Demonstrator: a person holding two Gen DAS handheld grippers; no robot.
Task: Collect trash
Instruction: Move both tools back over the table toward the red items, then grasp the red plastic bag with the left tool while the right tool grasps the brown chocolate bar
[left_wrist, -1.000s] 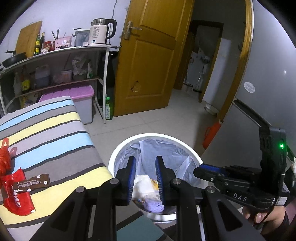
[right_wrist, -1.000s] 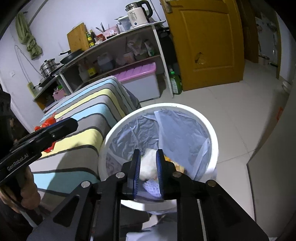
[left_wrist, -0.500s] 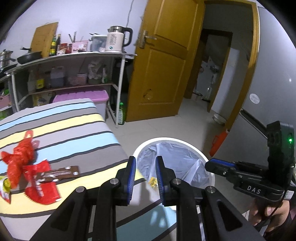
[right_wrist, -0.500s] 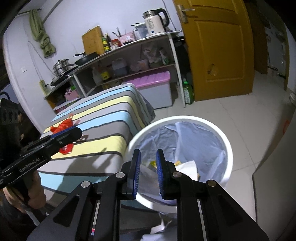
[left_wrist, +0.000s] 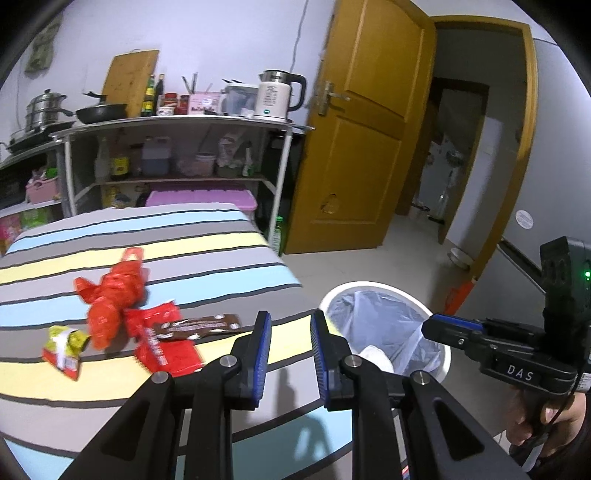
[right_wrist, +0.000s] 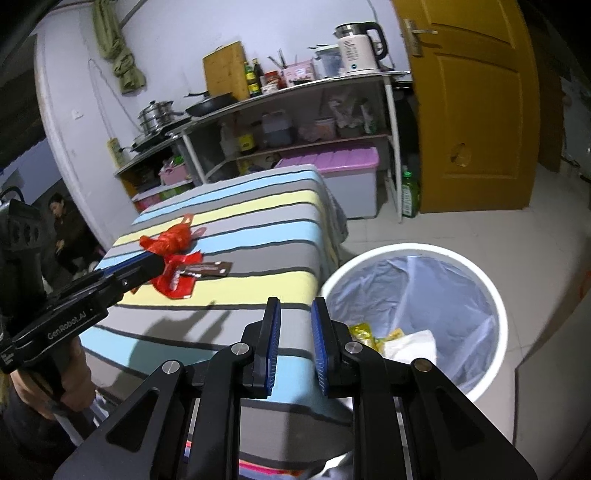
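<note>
Trash lay in a loose cluster on the striped tablecloth, well to the left of the white bin that stood on the floor just off the table's right edge. A crumpled red plastic bag sat farthest from the bin; touching it on the near side was a flat red wrapper, and a brown wrapper lay across that one, its end pointing toward the bin. A small yellow-green packet lay just left of the red bag.

The left gripper hung above the table edge nearest the bin, the brown wrapper just beyond and to the left of its tips, not touching. Its blue-padded jaws stood slightly apart with nothing between them.

The right gripper hovered over the same table edge, right beside the bin rim, the wrappers well ahead and to the left. Its jaws too were narrowly parted and empty. Inside the bin's clear liner lay white paper and yellow wrappers.
</note>
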